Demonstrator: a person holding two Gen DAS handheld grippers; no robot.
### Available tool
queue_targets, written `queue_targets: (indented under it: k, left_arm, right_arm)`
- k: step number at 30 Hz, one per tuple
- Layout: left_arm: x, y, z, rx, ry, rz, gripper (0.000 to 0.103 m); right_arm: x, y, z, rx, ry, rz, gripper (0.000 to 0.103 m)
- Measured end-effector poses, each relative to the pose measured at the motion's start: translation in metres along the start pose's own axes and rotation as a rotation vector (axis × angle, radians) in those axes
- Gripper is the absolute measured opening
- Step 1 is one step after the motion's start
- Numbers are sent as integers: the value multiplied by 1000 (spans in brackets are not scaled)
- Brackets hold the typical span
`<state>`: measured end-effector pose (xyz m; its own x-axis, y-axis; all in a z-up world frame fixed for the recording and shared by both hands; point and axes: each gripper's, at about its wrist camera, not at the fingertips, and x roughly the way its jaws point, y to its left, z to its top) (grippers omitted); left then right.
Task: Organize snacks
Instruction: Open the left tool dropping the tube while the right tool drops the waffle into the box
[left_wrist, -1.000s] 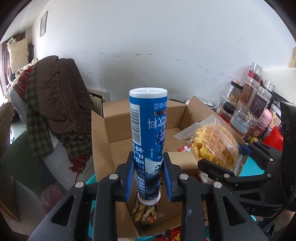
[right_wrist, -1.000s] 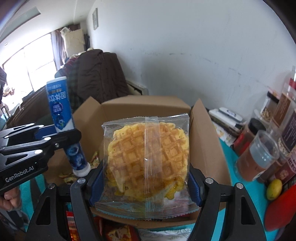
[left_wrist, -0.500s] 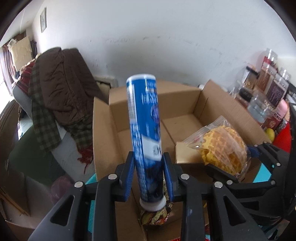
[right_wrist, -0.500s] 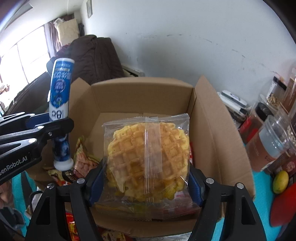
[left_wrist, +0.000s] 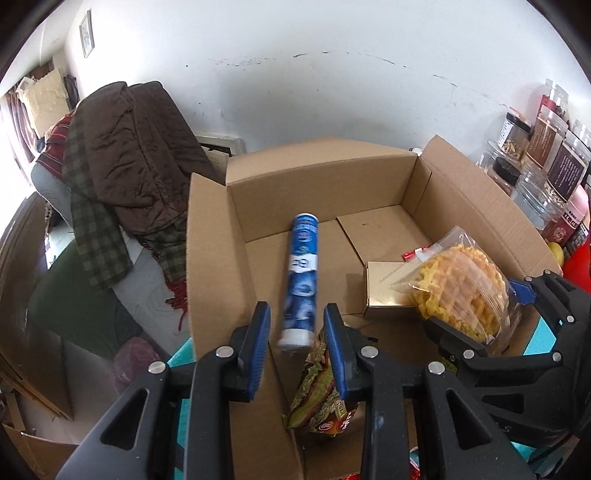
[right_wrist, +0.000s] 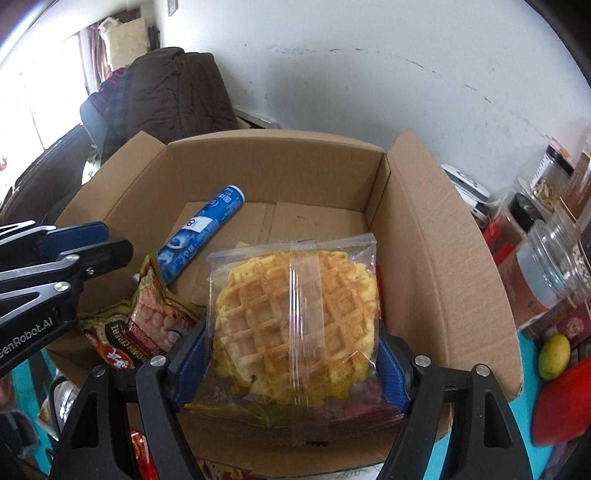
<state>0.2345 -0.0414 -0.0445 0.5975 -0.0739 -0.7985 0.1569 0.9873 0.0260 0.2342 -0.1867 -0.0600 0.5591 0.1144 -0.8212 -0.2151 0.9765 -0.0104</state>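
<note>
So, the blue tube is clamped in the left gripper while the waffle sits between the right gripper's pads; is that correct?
Not quite. The tube is not clamped: it lies in the box, clear of the open left gripper, as the right wrist view shows. The waffle does sit between the right gripper's pads, whose jaws are opening.

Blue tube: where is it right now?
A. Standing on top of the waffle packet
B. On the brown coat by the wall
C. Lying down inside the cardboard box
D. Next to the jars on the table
C: the blue tube lies on its side on the floor of the cardboard box, near the box's left wall, with no gripper pads on it.
</note>
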Motion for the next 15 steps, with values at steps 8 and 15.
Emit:
queue_targets:
  k: [8,15]
  left_arm:
    - [-10,1,0,-9,-5,34,30]
    - [-28,5,2,-22,-32,41,30]
  right_arm:
    - [-4,5,3,-29,7,-43,87]
    - [-25,7,5,-42,-30,-72,88]
